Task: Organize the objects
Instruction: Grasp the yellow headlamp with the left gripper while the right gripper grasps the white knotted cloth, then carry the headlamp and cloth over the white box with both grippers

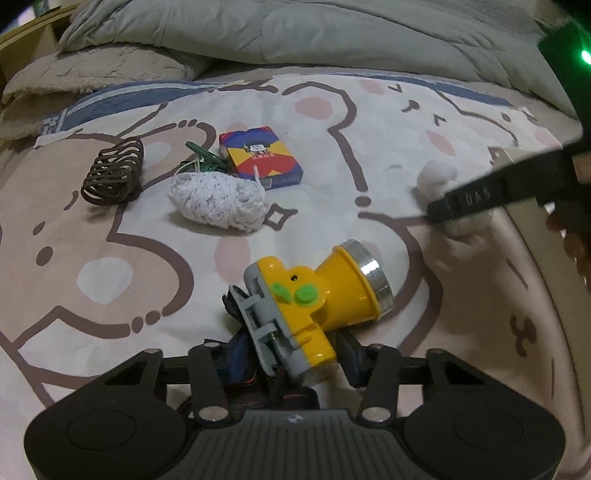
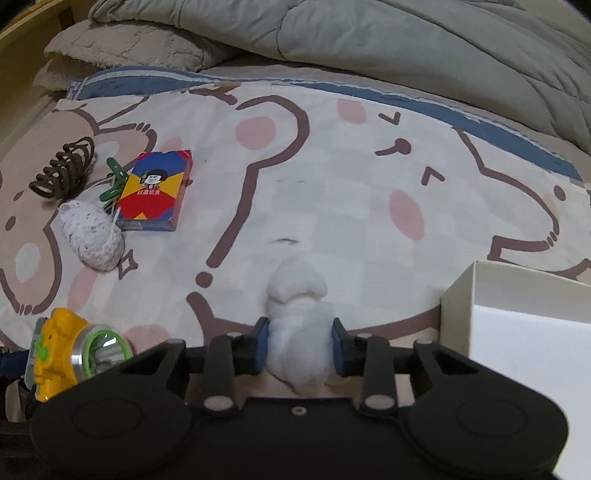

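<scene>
A yellow headlamp (image 1: 314, 295) with a grey bracket lies between my left gripper's (image 1: 288, 358) blue pads, which sit on either side of its rear; the jaws look closed on it. It also shows in the right wrist view (image 2: 70, 354) at lower left. My right gripper (image 2: 300, 345) is shut on a white cotton wad (image 2: 299, 325); the wad also shows in the left wrist view (image 1: 436, 181) behind the right gripper's black finger (image 1: 480, 197).
On the bear-print bed sheet (image 2: 332, 206) lie a brown coiled hair tie (image 1: 114, 171), a white knitted pouch (image 1: 218, 201), a green clip (image 1: 205, 158) and a card box (image 1: 260, 157). A white open box (image 2: 517, 332) stands at right. A grey duvet (image 2: 369, 33) lies behind.
</scene>
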The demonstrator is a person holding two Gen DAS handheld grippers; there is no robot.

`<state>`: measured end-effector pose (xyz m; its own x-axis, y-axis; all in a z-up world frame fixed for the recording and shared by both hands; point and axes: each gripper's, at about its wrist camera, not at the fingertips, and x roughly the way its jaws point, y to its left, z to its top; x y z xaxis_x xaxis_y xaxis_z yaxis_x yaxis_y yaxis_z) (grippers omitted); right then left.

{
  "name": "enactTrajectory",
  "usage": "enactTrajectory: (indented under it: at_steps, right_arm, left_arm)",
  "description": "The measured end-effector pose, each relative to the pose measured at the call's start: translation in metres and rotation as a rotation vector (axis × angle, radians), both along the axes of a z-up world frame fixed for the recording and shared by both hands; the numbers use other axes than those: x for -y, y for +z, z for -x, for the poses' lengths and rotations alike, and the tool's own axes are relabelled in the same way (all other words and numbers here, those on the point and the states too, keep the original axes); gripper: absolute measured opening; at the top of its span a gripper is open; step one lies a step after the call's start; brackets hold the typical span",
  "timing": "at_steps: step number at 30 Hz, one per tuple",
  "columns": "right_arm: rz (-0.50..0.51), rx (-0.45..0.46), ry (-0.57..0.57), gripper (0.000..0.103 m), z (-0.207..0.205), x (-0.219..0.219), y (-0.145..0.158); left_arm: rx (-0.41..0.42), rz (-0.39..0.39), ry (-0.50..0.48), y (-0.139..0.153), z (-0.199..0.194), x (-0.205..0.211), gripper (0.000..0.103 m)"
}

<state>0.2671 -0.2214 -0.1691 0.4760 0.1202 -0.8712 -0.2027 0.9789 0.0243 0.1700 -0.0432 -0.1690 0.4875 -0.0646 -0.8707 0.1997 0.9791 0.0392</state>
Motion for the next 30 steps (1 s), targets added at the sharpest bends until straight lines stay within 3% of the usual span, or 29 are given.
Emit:
enactTrajectory:
  at_steps: [11, 17, 23, 30]
  right_arm:
    - [-0.034, 0.028, 0.021, 0.033, 0.032, 0.003, 0.03]
    - [-0.005, 0.044, 0.042, 0.033, 0.062, 0.007, 0.045]
    - [-0.006, 0.054, 0.05, 0.033, 0.093, 0.011, 0.059]
    - [-0.044, 0.094, 0.054, 0.033, 0.123, 0.005, 0.085]
  left_arm:
    - [-0.038, 0.006, -0.093, 0.009, 0.044, -0.022, 0.047]
    - [-0.055, 0.019, -0.132, 0.015, 0.073, -0.03, 0.047]
    - [-0.052, 0.023, -0.114, 0.025, 0.092, -0.039, 0.047]
    - [0.016, 0.045, -0.049, 0.05, 0.099, -0.05, 0.047]
